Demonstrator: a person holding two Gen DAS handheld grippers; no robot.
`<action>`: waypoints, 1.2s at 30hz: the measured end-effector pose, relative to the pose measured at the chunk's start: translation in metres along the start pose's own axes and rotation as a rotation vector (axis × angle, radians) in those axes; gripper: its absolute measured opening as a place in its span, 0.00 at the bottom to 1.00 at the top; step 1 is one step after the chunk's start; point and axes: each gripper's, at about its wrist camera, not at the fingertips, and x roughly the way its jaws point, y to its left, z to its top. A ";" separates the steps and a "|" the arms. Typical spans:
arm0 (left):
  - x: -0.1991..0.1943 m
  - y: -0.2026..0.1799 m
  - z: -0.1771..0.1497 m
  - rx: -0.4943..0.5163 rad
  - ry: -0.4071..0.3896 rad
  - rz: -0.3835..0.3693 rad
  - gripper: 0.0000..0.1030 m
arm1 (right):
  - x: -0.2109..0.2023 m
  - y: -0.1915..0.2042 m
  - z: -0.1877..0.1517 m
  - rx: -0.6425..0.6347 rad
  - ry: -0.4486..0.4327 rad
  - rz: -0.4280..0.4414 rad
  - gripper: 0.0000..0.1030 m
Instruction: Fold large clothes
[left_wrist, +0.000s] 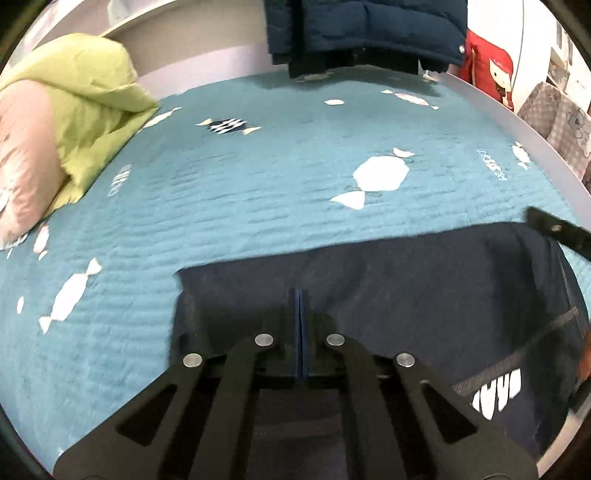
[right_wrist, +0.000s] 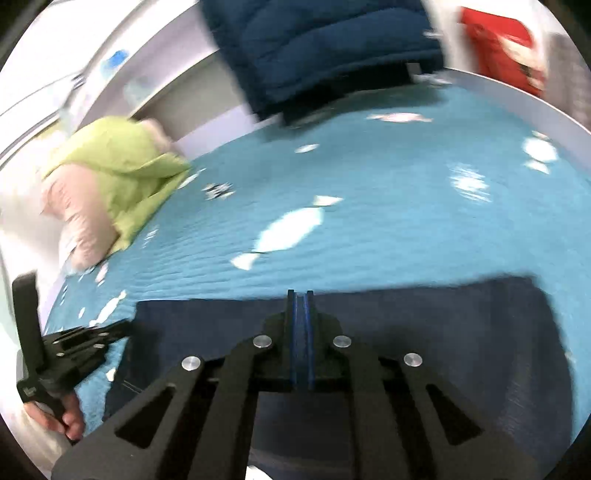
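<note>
A dark navy garment with white lettering lies folded on the teal bedspread near the front edge; it also shows in the right wrist view. My left gripper is shut, its jaws together over the garment's left part; no cloth shows between them. It shows at the garment's left edge in the right wrist view. My right gripper is shut over the garment's far edge, with nothing visibly pinched. Its fingertip shows at the garment's right corner.
A green and pink quilt is piled at the bed's far left. A dark blue padded jacket hangs over the far edge. A red cushion sits beyond the bed's white right rim. The right wrist view is motion-blurred.
</note>
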 end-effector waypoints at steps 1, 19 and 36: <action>0.008 -0.002 0.004 -0.013 -0.001 -0.018 0.03 | 0.012 0.005 0.002 -0.011 0.013 0.022 0.05; 0.064 0.058 -0.020 -0.074 0.009 0.157 0.03 | -0.008 -0.164 -0.016 0.186 0.034 -0.231 0.00; -0.005 -0.001 -0.020 0.023 0.115 0.055 0.81 | -0.102 -0.116 0.003 0.206 0.087 -0.276 0.88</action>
